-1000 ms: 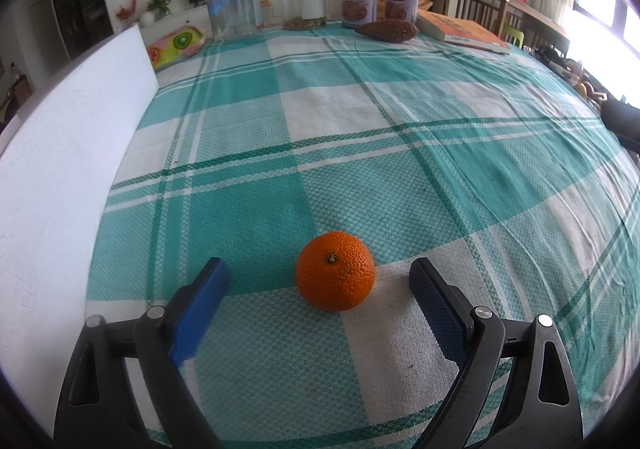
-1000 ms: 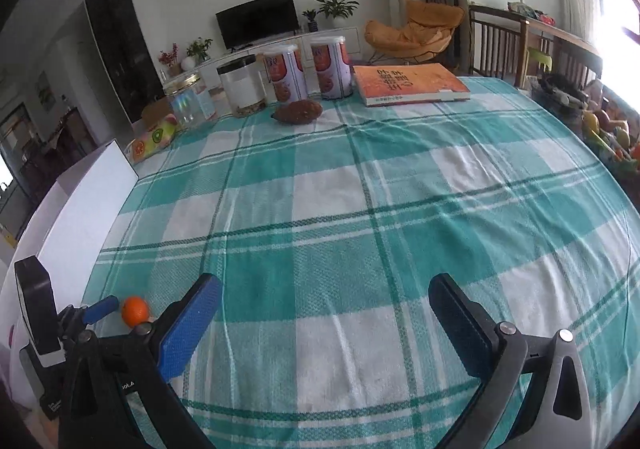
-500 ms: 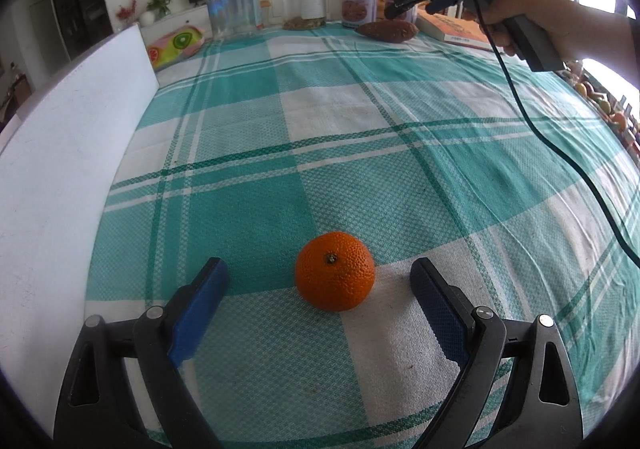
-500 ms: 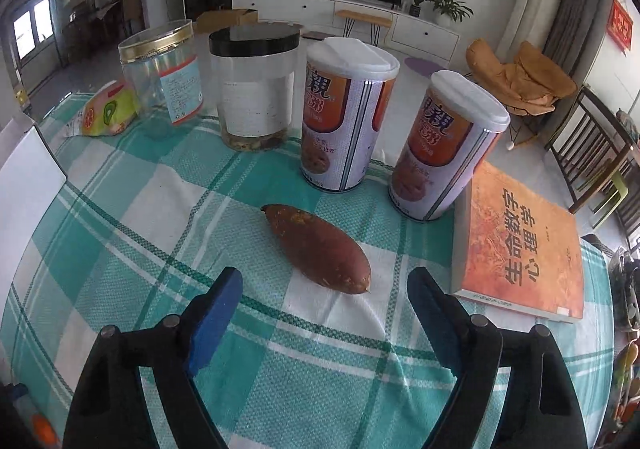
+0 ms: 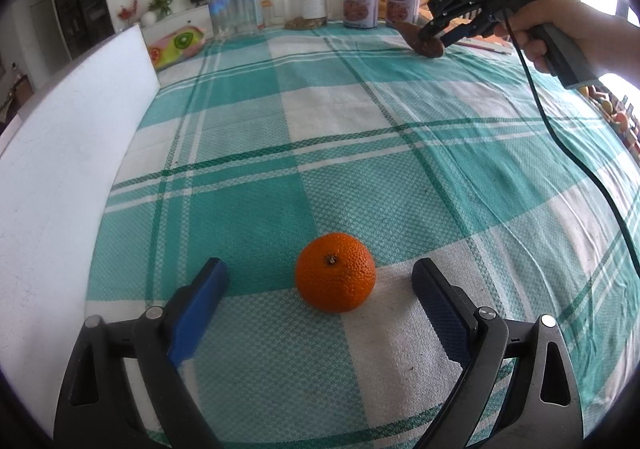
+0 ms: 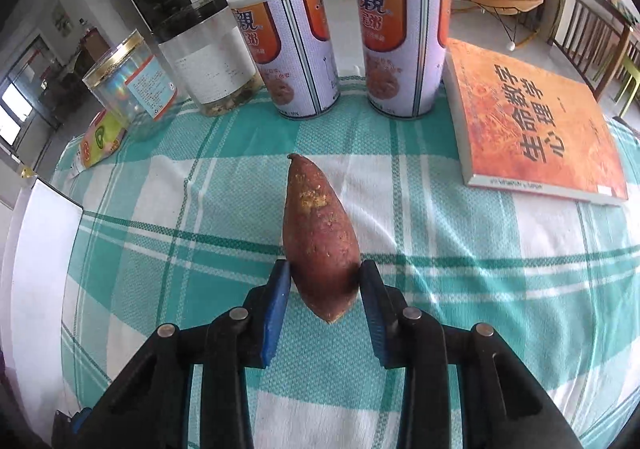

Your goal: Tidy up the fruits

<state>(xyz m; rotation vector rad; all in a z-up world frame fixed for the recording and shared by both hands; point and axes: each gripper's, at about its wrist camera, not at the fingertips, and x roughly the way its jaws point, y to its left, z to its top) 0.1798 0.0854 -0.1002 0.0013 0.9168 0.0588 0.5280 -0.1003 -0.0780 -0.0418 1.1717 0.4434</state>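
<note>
Right wrist view shows the sweet potato (image 6: 320,237) now pinched at its thick near end between the blue fingers (image 6: 275,313) of the right gripper (image 6: 324,285); half a second ago those fingers stood wide on either side of it and it lay crosswise on the surface (image 6: 460,249), whereas now it points away along the fingers, its tip toward the two tall printed cans (image 6: 296,49). Whether it has left the cloth I cannot tell from this view; in the left wrist view it sits low at the far edge, gripped by the right gripper (image 5: 434,37). That grasp suggests the first item is secured and ready to be carried toward wherever the produce is being gathered. Nearer, the orange (image 5: 335,272) has not moved, resting on the checked cloth between the wide-open fingers of the left gripper (image 5: 320,281), touching neither pad. Beyond lie the orange book (image 6: 532,121), the clear jars (image 6: 208,57) and a white board (image 5: 60,185) along the left edge.
</note>
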